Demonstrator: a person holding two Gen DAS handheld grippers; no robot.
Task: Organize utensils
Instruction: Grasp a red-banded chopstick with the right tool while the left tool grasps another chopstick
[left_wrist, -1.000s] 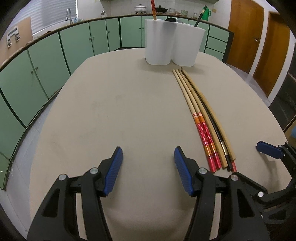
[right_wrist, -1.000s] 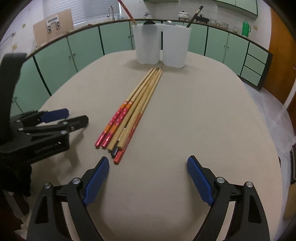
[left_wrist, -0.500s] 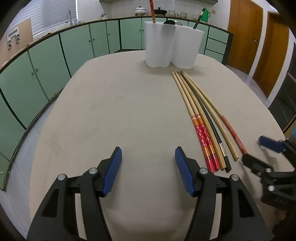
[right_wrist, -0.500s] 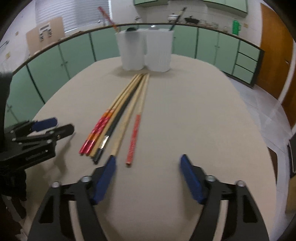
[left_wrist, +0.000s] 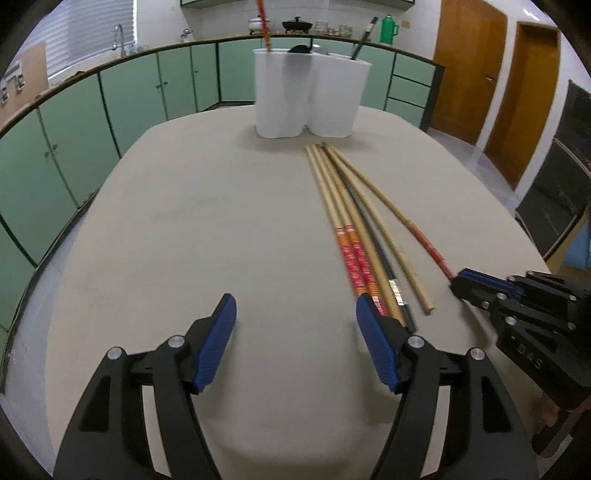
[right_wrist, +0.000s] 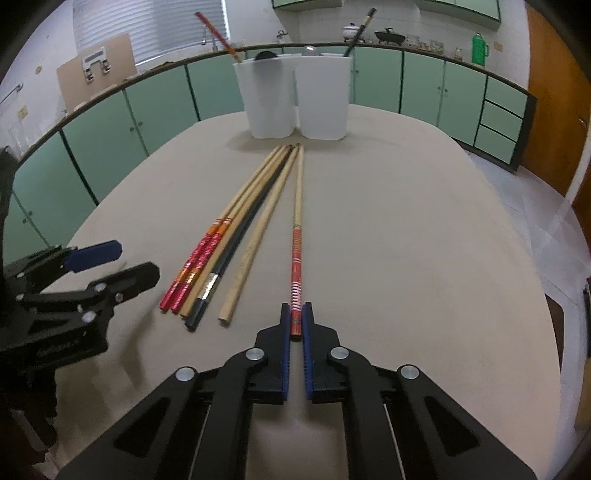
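**Right tongs clamp one chopstick**

The right tongs (right_wrist: 296, 321) are clamped on the red end of a chopstick (right_wrist: 297, 221), low in the centre of the right view; its shaft runs up the frame toward the white holder (right_wrist: 293, 99). The other chopsticks (right_wrist: 236, 236) lie fanned just left of it on the tabletop (right_wrist: 424, 240). In the left view, the left tongs (left_wrist: 295, 332) stand apart and are opening, nothing between them, bottom centre, their right pad beside the bundle's ends.

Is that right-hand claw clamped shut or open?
Shut: the right gripper has its blue pads pressed on the red-ended chopstick, which lies on the table.
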